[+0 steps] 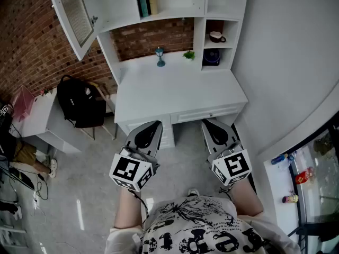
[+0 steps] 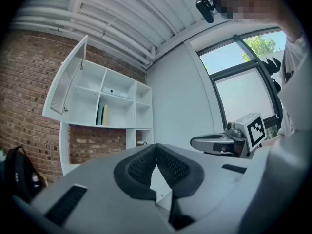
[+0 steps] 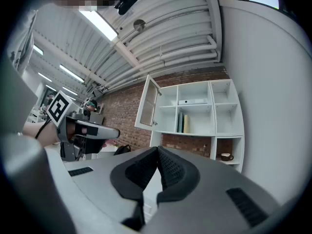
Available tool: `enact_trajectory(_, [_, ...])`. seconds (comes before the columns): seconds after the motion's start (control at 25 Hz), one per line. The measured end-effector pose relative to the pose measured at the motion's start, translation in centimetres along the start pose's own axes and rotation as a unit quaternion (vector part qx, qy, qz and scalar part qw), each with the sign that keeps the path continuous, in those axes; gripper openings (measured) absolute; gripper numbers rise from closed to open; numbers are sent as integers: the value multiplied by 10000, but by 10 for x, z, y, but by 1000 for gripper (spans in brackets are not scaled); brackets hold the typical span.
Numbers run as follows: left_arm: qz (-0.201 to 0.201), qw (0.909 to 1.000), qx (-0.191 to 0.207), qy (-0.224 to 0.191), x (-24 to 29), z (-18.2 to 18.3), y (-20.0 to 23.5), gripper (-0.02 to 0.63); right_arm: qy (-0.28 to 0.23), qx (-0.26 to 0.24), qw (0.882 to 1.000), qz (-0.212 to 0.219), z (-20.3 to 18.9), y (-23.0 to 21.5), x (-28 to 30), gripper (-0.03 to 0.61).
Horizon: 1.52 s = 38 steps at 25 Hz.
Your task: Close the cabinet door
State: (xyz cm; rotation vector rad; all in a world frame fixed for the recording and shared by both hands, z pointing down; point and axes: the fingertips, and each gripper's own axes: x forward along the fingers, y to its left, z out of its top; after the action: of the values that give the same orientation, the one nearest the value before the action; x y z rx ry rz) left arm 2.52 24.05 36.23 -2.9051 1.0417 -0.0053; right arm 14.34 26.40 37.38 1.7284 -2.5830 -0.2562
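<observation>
Left gripper (image 1: pixel 157 124), right gripper (image 1: pixel 205 122) closed; cabinet door (image 1: pixel 72 13) ajar, well beyond

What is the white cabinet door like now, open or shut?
Open. The cabinet door stands swung out from the shelf unit's left side, leaving shelves uncovered.

Count, taken from the head view:
- 2 grippers: left hand-held gripper (image 1: pixel 157 124) at 7 o'clock, right hand-held gripper (image 1: pixel 203 121) at 5 o'clock
- 1 cabinet door (image 1: pixel 74 15) at 11 o'clock
- 2 books (image 1: pixel 142 0) at 12 o'clock
- 1 cup (image 1: pixel 216 36) at 1 o'clock
- 1 green plant (image 1: pixel 189 55)
- 1 blue ornament (image 1: pixel 160 56) at the plant's 9 o'clock
- 1 black backpack (image 1: pixel 79 102) at 9 o'clock
- 1 white surface (image 1: pixel 180 91) at centre
</observation>
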Motion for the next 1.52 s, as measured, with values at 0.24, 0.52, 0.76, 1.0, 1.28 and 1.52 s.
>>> enact_trajectory(0.24, [14,9999,-16,-133,6,5,9,14,-32,-32,10000,26,1,-1,10,12])
enact_trajectory(0.52, [59,9997,-132,-171,1,1,8,14,69,199,9997,-94,-3,3,8,14])
enact_trajectory(0.76, [162,9984,-171,-516,-10,14,18,359,118,346,9993,-92,-10,18,13,15])
enact_trajectory(1.0, [284,9990,78,-333,-7,7,55,359,273,458,9985,136,-25,31,50,15])
enact_trajectory(1.28, [653,9976,79,-208,18,-6,116,357,141,574,9963,618,-34,20,127,15])
enact_trajectory(1.52, [1286,9911,200,-278,60,15,211,357,-6,482,9906,1282,-26,2,245,15])
